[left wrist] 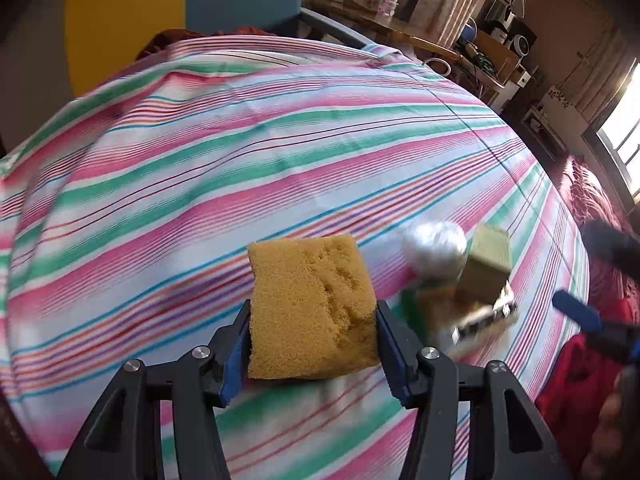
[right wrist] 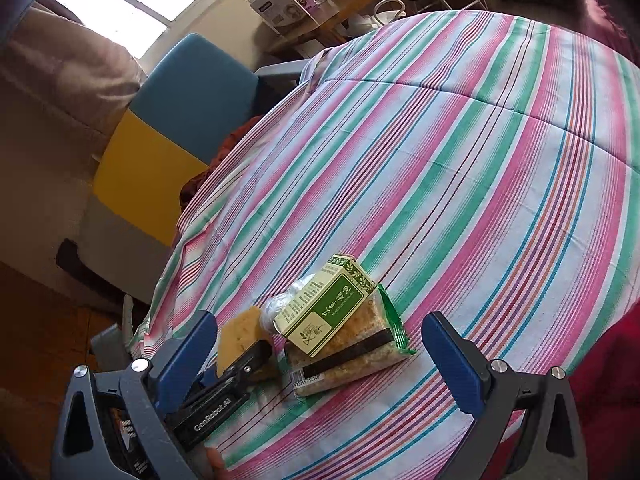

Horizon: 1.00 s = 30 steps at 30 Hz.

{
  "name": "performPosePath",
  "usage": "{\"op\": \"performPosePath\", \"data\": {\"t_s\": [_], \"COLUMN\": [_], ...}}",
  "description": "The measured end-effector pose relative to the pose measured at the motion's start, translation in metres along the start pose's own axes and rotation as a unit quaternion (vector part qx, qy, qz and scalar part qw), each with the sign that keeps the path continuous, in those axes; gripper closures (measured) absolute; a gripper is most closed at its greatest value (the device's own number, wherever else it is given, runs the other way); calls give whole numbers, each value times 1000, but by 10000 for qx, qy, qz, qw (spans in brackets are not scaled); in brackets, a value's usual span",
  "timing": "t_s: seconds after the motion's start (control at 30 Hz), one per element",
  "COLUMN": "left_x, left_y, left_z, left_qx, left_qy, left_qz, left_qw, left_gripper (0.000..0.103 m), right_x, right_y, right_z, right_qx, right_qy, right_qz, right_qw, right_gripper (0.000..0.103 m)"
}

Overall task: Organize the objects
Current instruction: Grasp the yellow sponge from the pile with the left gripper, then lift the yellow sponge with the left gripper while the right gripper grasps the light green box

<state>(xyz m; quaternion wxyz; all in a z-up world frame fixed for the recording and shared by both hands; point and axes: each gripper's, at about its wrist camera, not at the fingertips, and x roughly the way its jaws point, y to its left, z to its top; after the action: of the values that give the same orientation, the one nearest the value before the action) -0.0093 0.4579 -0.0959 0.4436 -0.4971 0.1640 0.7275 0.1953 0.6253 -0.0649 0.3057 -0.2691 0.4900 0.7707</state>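
My left gripper (left wrist: 313,334) is shut on a yellow sponge (left wrist: 310,306) and holds it just above the striped bedsheet (left wrist: 240,160). The sponge also shows in the right wrist view (right wrist: 240,338), with the left gripper's black finger on it. To its right lie a green-and-cream box (right wrist: 326,306), a clear snack pack (right wrist: 352,354) under the box, and a crumpled clear bag (right wrist: 286,302). They are blurred in the left wrist view, where the box (left wrist: 486,258) leans on the silvery bag (left wrist: 434,248). My right gripper (right wrist: 320,360) is open and empty, just short of the pile.
The bed's edge drops off at the left of the right wrist view, by a blue and yellow chair (right wrist: 160,132). A cluttered wooden desk (left wrist: 400,28) stands beyond the bed. Red fabric (left wrist: 580,384) lies at the bed's right side.
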Motion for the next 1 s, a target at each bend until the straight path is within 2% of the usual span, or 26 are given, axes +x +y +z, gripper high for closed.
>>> {"op": "performPosePath", "data": {"t_s": [0.1,0.27,0.43,0.53,0.6,0.73,0.8,0.87,1.0], "left_x": [-17,-52,-62,-61,-61,-59,-59,-58,-57], "left_y": [14,25,36,37,38,40,43,43,43], "left_z": [-32,-89,-109,-109,-109,-107,-108,-107,-107], "left_qx": [47,163,-43,-32,-31,-122,-189,-209,-235], "left_qy": [0,-345,-529,-536,-549,-586,-594,-590,-582], "left_qz": [86,278,57,-20,-52,-167,-237,-259,-287], "left_qw": [10000,9989,9986,9986,9985,9981,9978,9977,9976], "left_gripper": [47,47,48,48,48,48,48,48,48], "right_x": [1,5,14,20,22,29,37,47,67], "right_y": [1,2,11,25,41,67,66,61,53], "right_z": [0,0,-6,-12,-15,-18,-16,-8,7], "right_qx": [-29,-90,-383,-850,-1471,-3082,-3525,-3641,-3709], "right_qy": [17,92,278,480,638,1016,1283,1464,1624], "right_qz": [-21,-126,-272,-396,-528,-799,-841,-893,-920], "right_qw": [10000,9998,9985,9944,9857,9425,9232,9155,9097], "right_gripper": [0,0,0,0,0,0,0,0,0]}}
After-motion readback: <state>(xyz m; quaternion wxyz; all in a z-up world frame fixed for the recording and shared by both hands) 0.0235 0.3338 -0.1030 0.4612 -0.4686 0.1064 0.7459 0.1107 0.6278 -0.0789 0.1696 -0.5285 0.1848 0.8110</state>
